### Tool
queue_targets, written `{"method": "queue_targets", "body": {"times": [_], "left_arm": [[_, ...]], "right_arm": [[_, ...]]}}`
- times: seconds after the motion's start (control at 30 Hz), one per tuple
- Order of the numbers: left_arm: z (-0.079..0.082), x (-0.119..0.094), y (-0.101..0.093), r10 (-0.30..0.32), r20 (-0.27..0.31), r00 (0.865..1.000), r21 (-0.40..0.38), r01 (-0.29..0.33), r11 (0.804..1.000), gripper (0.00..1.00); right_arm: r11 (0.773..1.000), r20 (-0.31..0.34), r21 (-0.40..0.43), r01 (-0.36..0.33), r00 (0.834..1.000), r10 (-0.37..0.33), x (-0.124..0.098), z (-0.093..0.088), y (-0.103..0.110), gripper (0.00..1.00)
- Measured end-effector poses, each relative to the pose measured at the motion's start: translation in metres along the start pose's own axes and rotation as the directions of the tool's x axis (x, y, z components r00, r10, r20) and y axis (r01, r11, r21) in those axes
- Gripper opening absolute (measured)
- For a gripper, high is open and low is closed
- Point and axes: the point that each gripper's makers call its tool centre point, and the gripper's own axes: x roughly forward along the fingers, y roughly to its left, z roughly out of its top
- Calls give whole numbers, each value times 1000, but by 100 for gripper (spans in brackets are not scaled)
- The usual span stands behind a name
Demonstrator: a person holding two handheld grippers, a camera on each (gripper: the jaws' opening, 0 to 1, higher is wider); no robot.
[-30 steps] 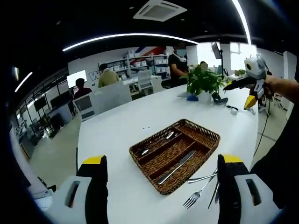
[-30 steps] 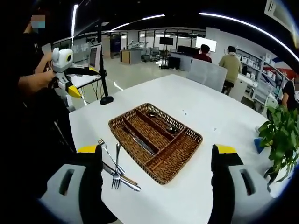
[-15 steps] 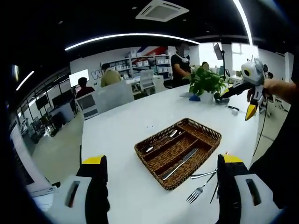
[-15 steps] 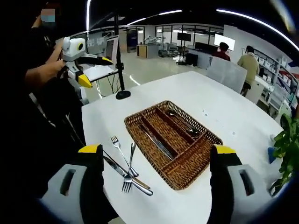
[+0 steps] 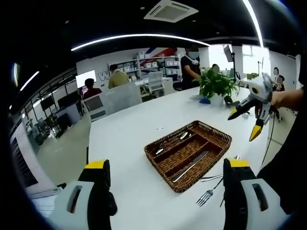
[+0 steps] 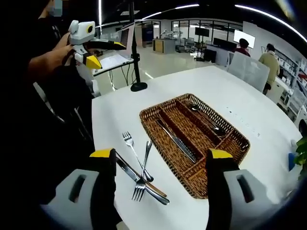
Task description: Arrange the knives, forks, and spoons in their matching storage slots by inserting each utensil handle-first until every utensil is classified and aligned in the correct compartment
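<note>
a brown woven wicker tray (image 6: pixel 165 106) with long slots sits on the round white table (image 6: pixel 225 91). a silver table knife (image 6: pixel 176 140) lies in its middle slot and two shiny metal spoons (image 6: pixel 207 120) lie in the far slot; the near slot looks bare. in the left gripper view the same tray (image 5: pixel 219 139) holds the knife (image 5: pixel 191 166) and spoons (image 5: pixel 172 142). just beside the tray, on the bare tabletop, two silver forks (image 6: pixel 140 165) cross over a second dark-handled knife (image 6: pixel 144 182). the right gripper (image 6: pixel 160 160) hangs over them with jaws spread wide, holding nothing. the left gripper (image 5: pixel 165 167) is likewise spread and empty.
</note>
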Motion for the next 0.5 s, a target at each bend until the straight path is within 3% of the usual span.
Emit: {"method": "queue_targets", "body": {"times": [0.3,0.5], "left_arm": [[-1,-3,3,11,0,1000,-9,-11,1000,100],[-2,-7,5,21,0,1000,-12,-21,1000,100]], "right_arm": [[998,-56,8,-60,997,60,29,-34,21,57],[996,-91,22,-90,992,91,43,-50,29,52]]}}
